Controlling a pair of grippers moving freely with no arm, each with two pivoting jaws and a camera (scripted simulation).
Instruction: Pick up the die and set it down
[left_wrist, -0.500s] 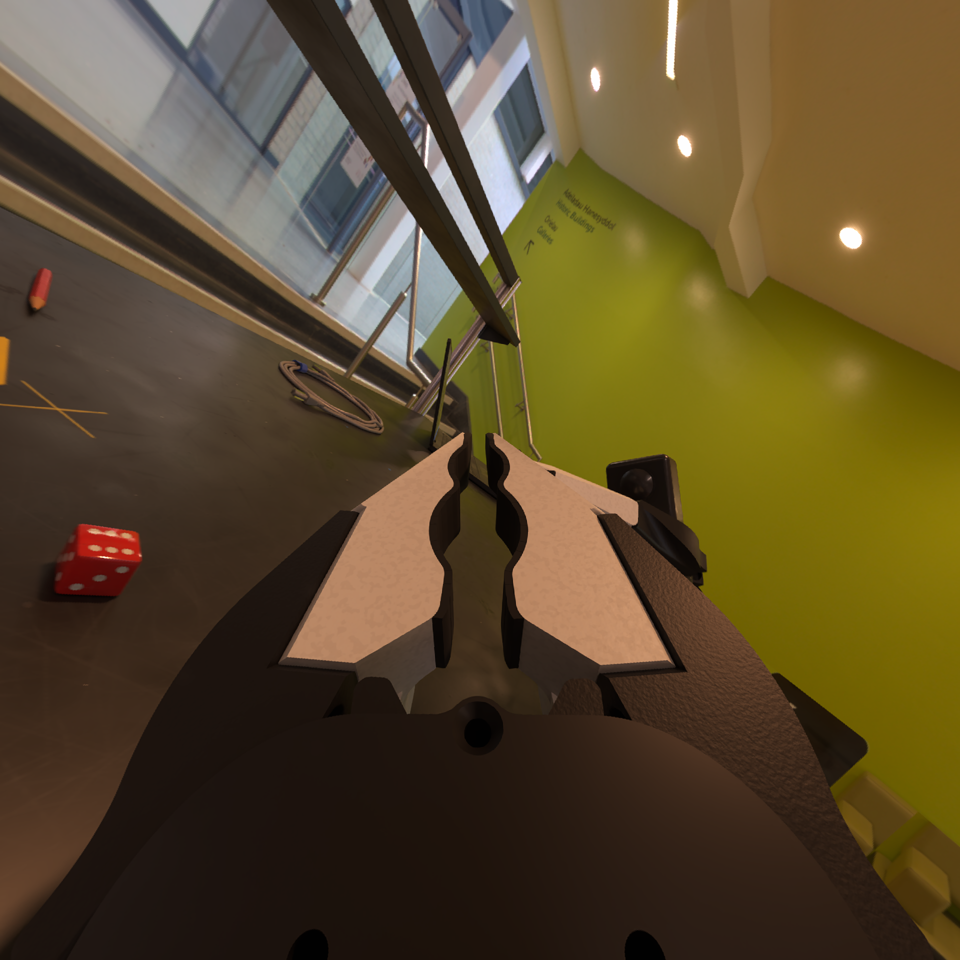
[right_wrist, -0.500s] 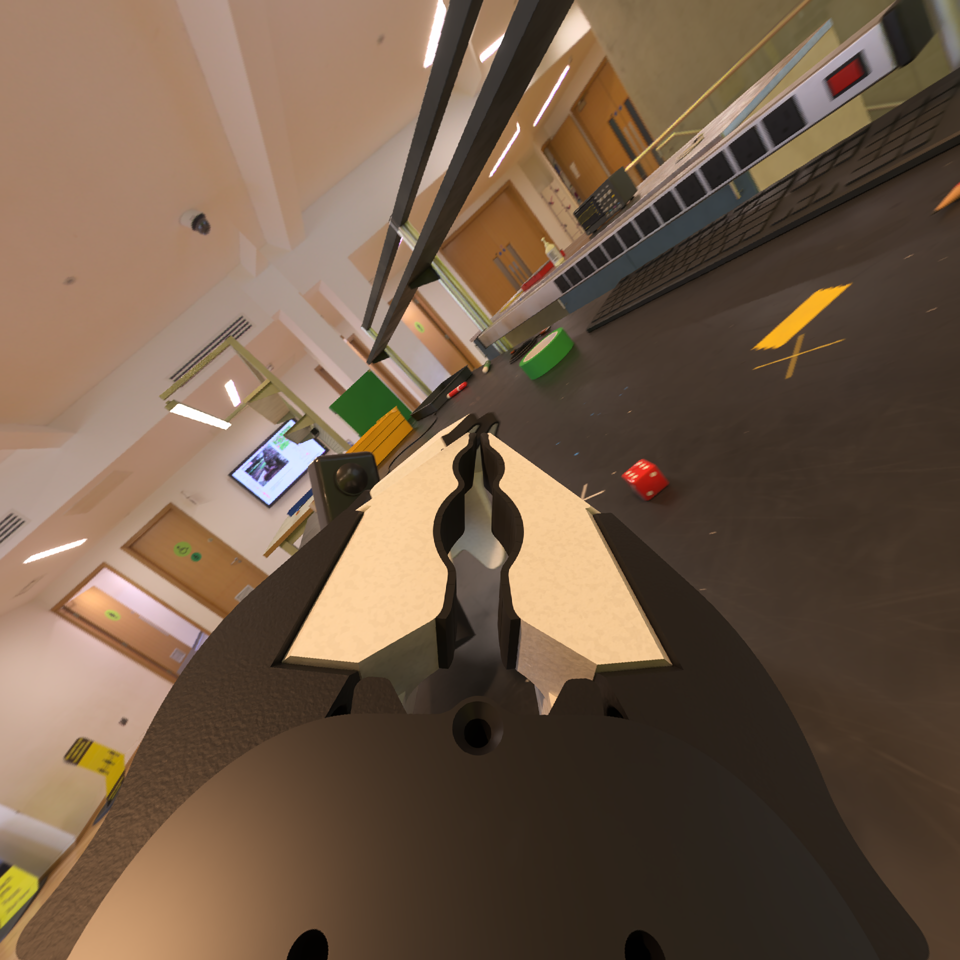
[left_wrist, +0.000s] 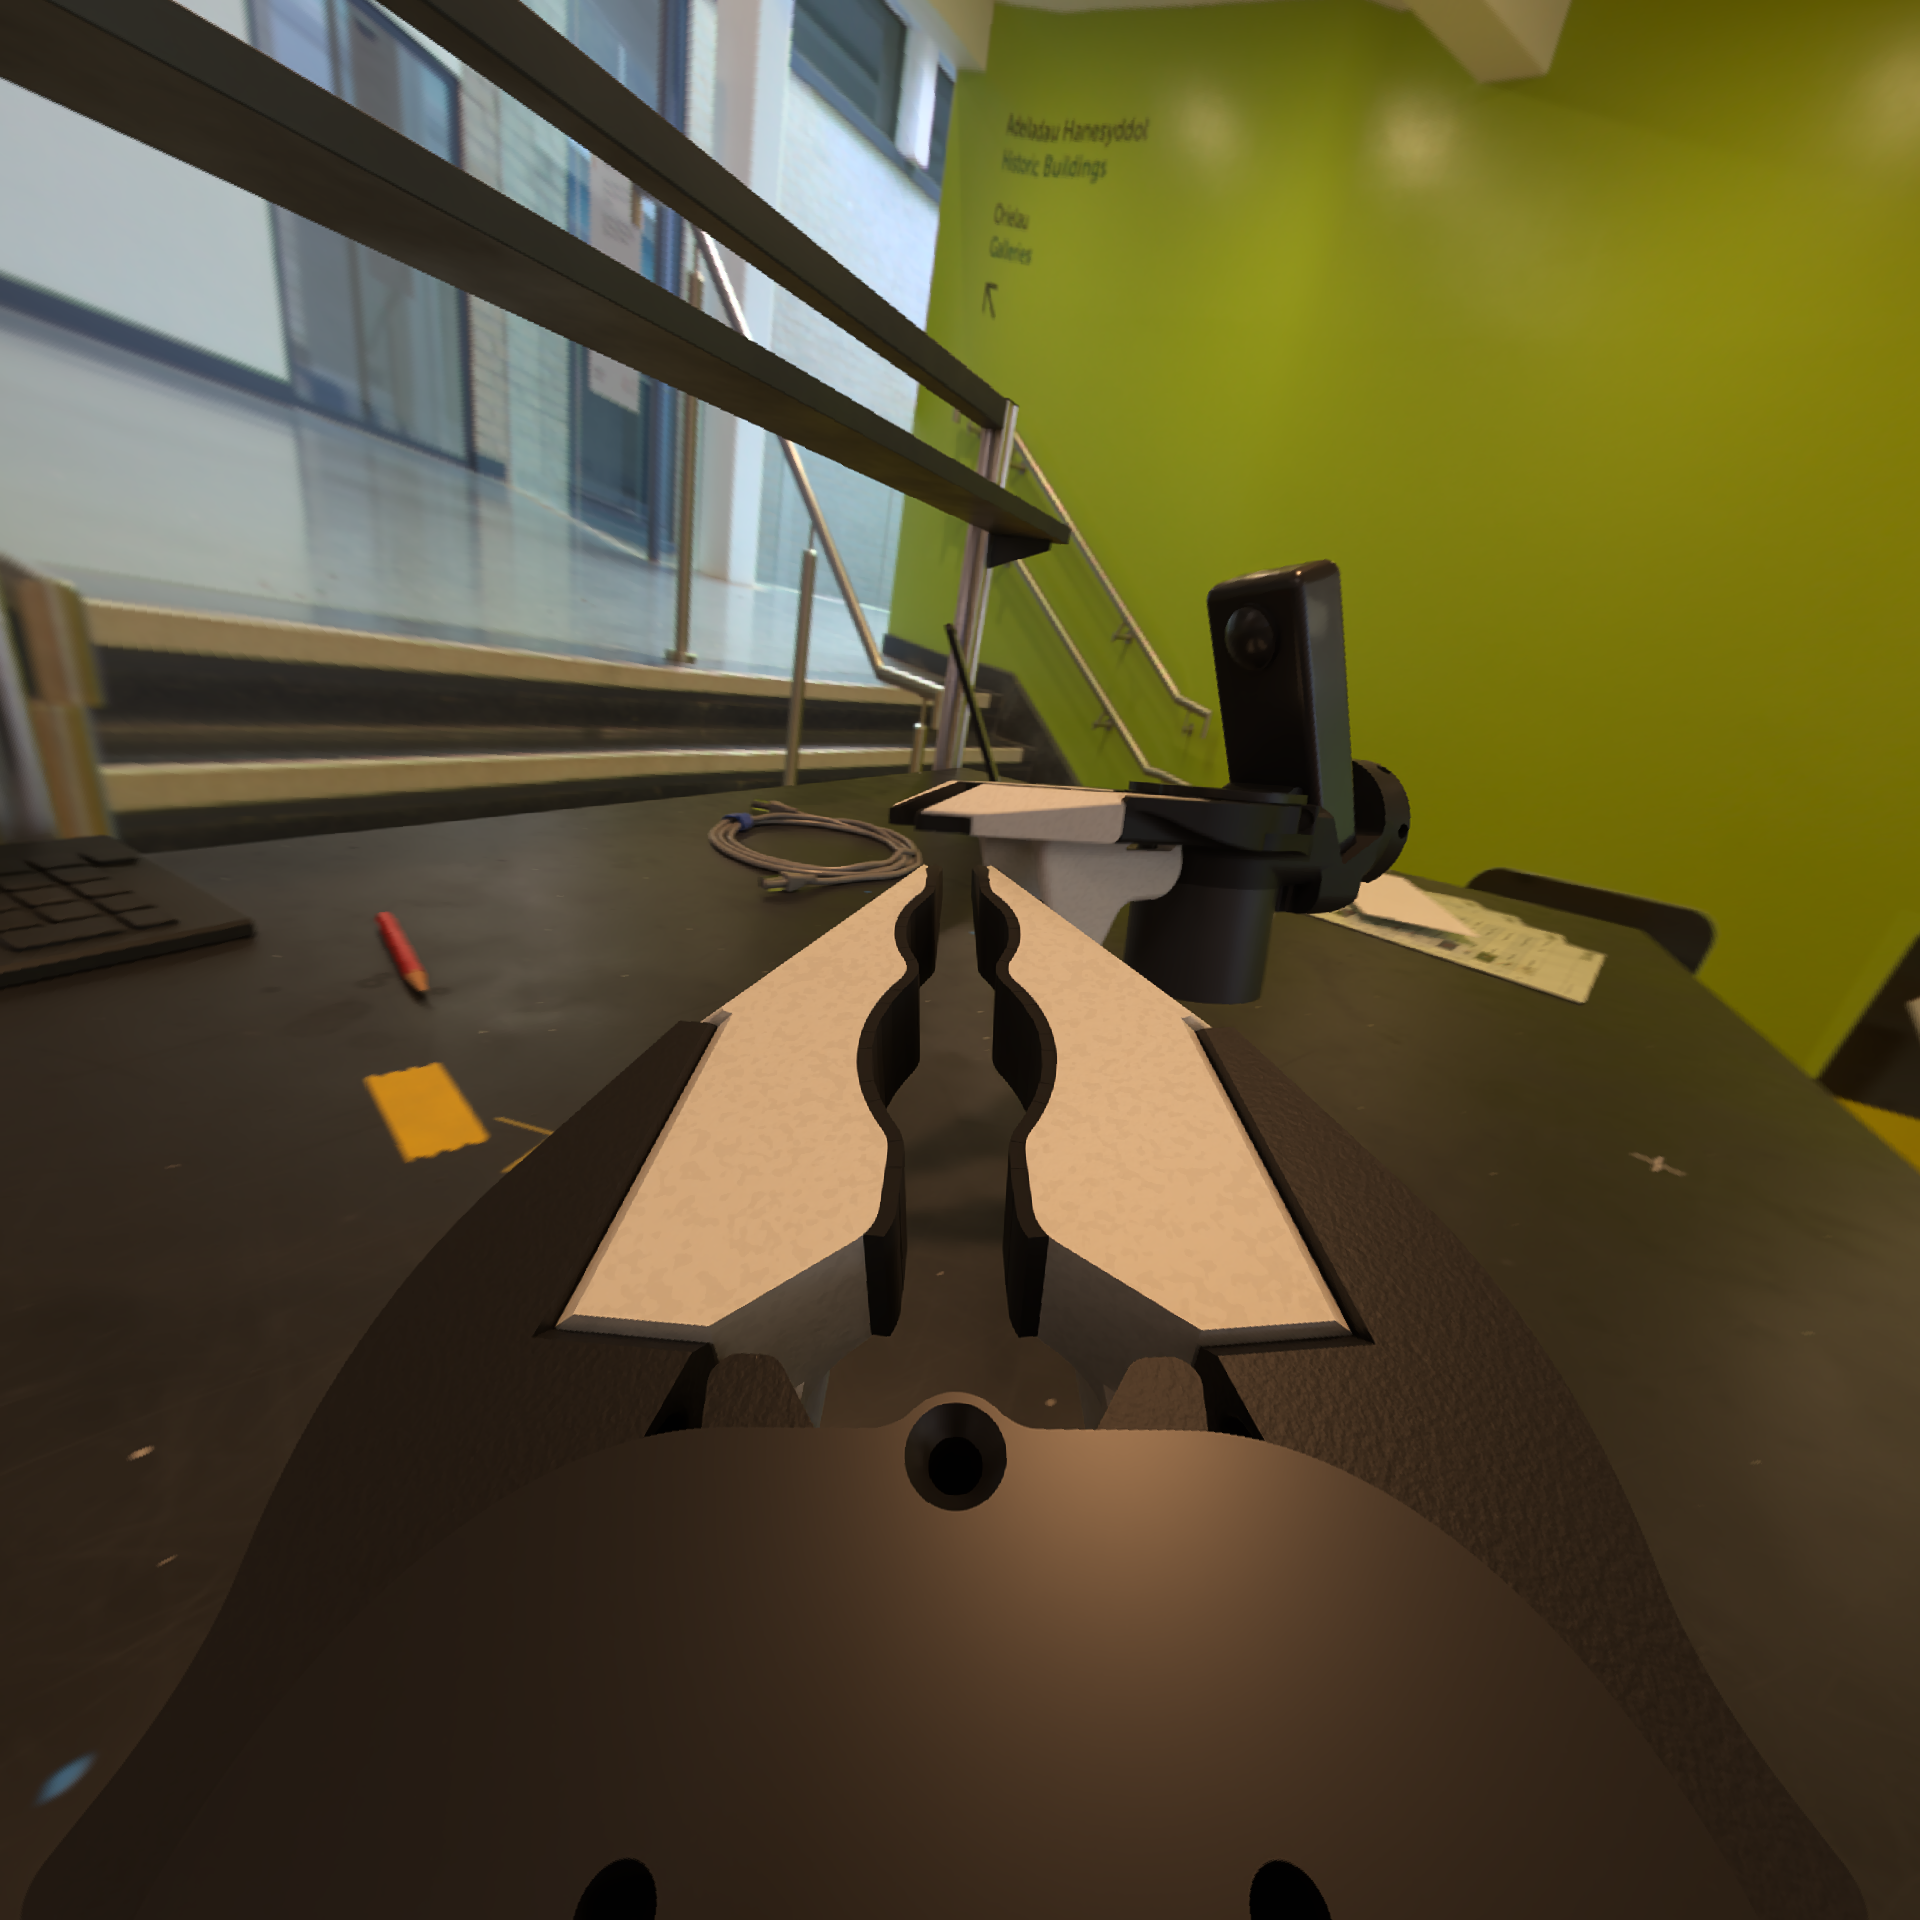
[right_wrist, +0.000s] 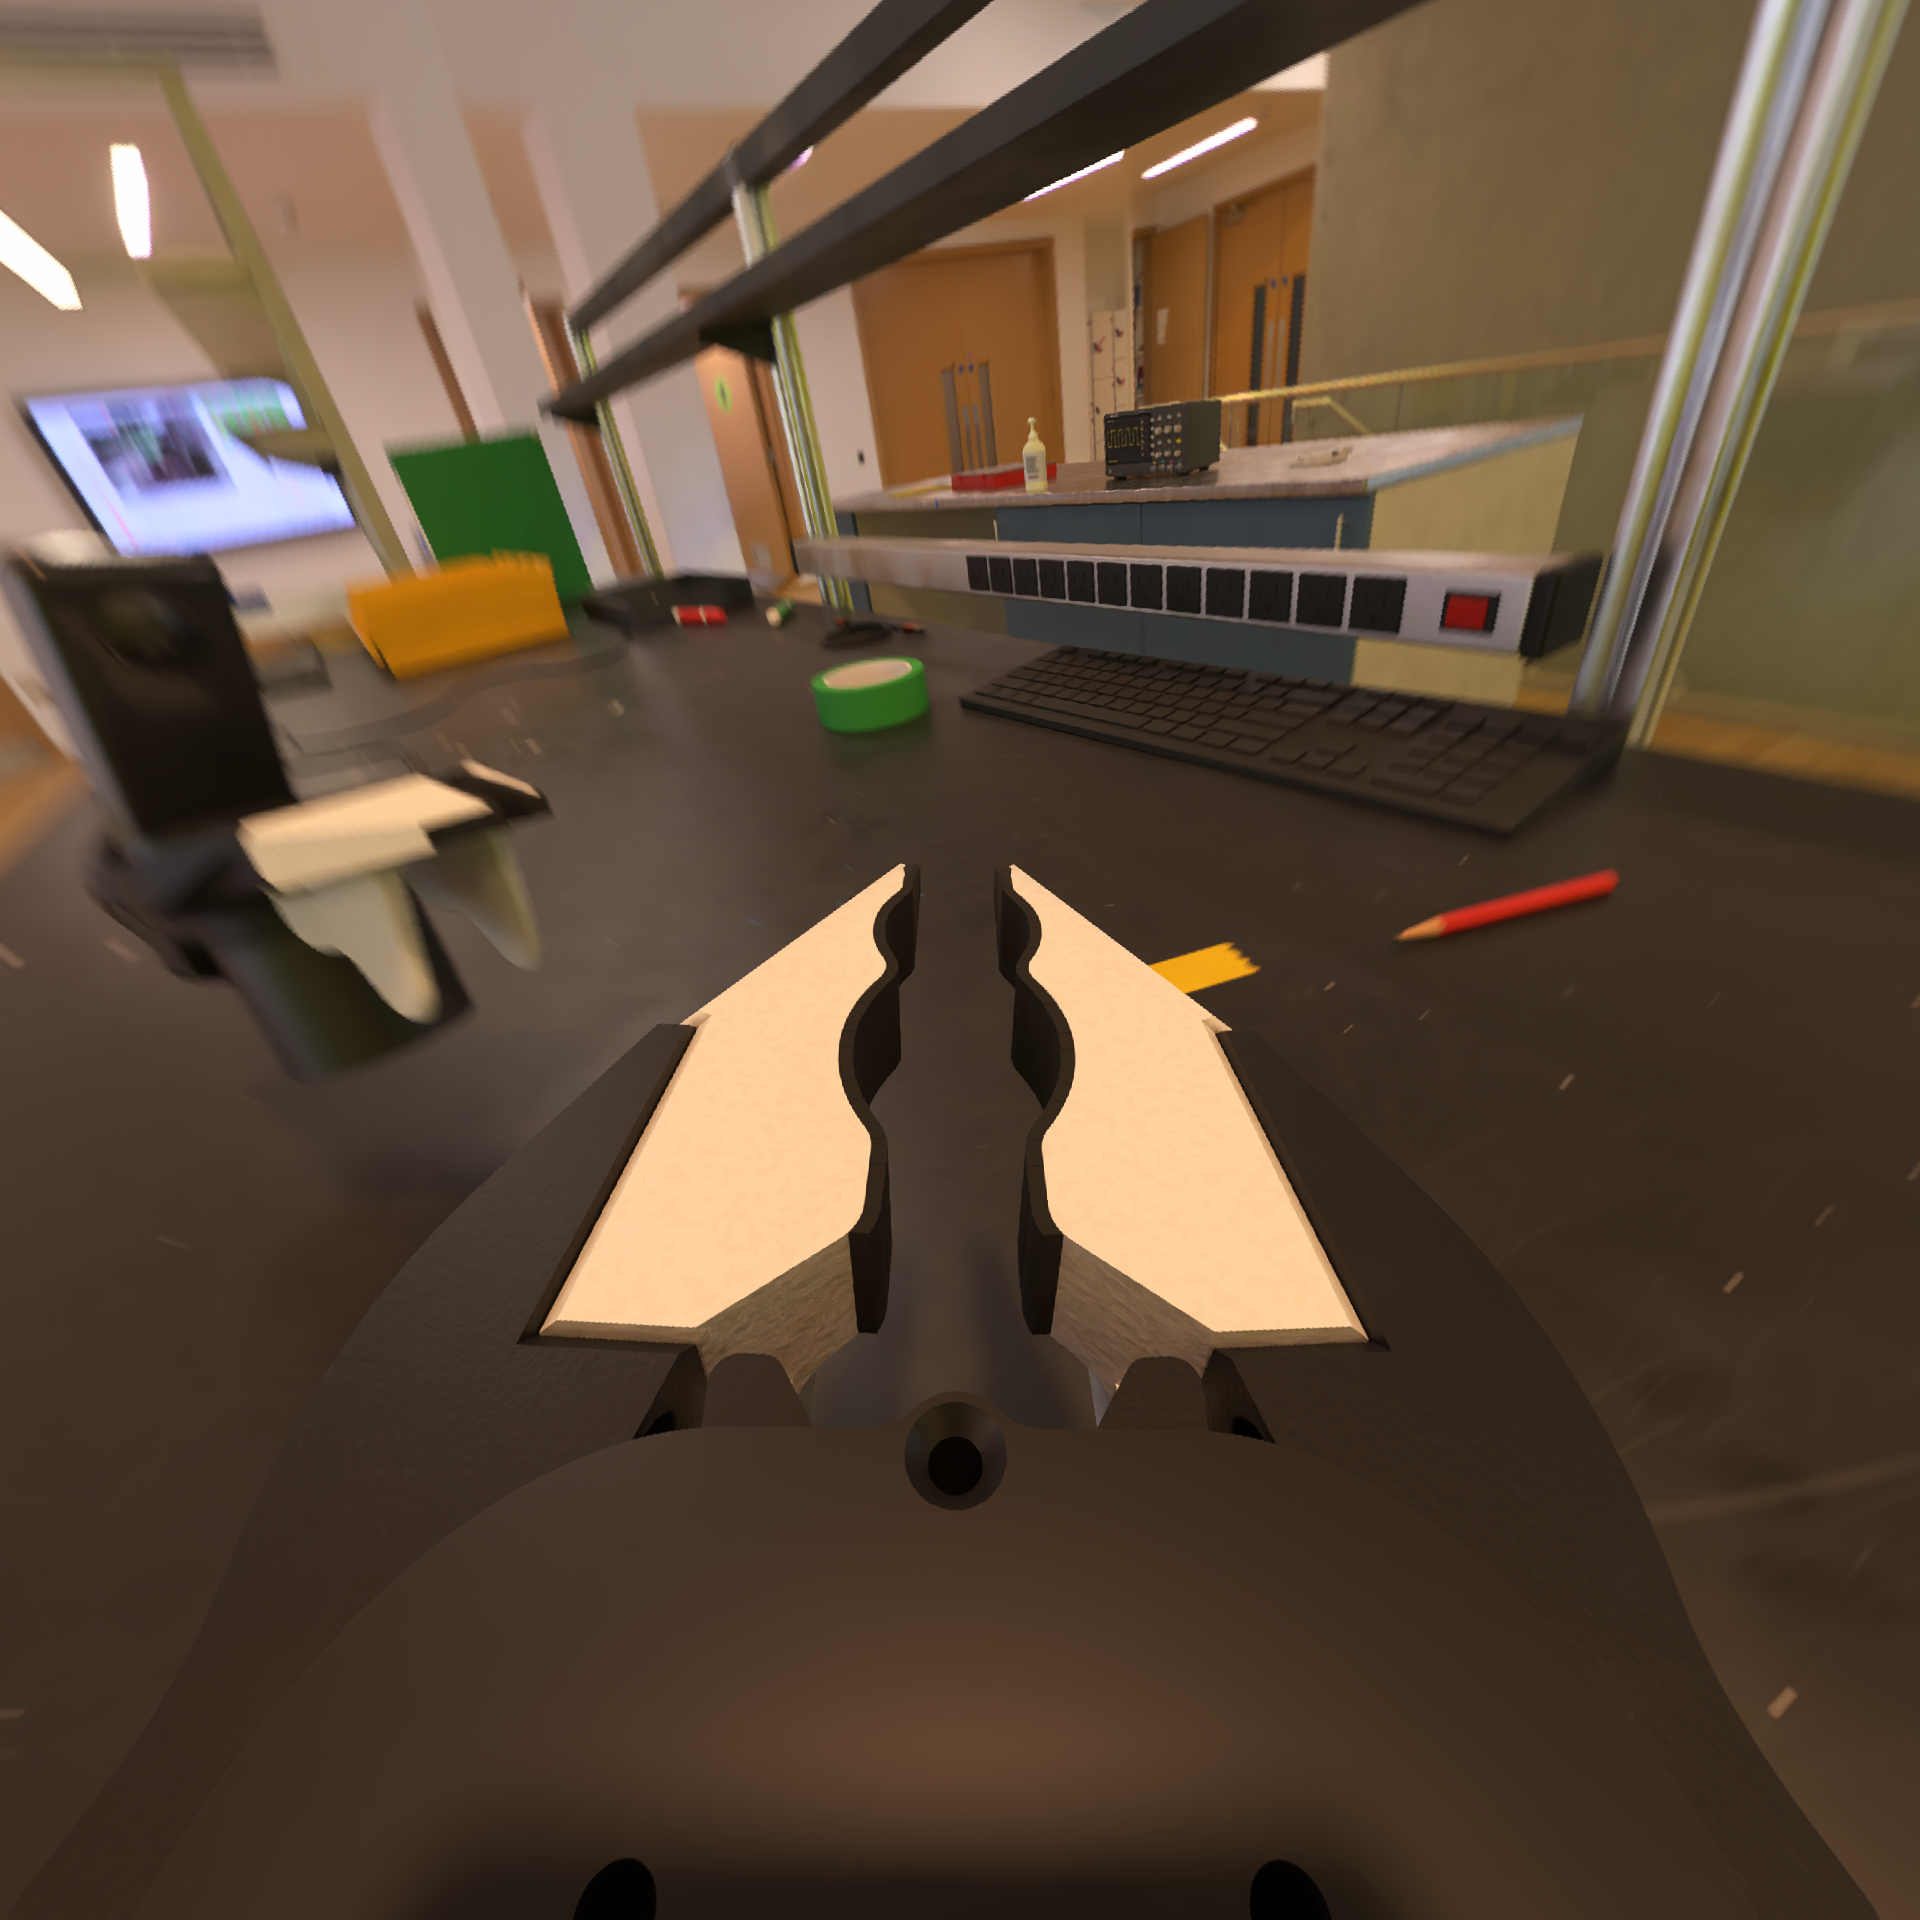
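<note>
Left hand-held gripper (left_wrist: 954, 883): pale fingers nearly together with only a thin slit between the tips, nothing held, hovering low and level over the dark matte counter (left_wrist: 260, 1299).
Right hand-held gripper (right_wrist: 956, 878): pale fingers a little apart, a narrow gap at the tips, empty.
Red die: out of both views now; half a second ago it lay on the counter in plain sight of both cameras (left of the left gripper, ahead and right of the right one).
What changed: both grippers have swung from steep tilted poses to level, forward-looking ones, and the left one is smeared with motion in the right wrist view.
Meaning for the task: pickup not begun; I judge the die must be found again before any approach.
Edges: a black keyboard (right_wrist: 1299, 727) and grey power strip (right_wrist: 1195, 597) line the far side; a paper sheet (left_wrist: 1475, 935) lies by the counter's right edge.
Open room: bare counter ahead of both grippers, between a red pencil (right_wrist: 1507, 904), yellow tape strip (left_wrist: 424, 1110), green tape roll (right_wrist: 871, 691) and coiled grey cable (left_wrist: 816, 852); each gripper shows in the other's view, so crossing paths is a risk.
</note>
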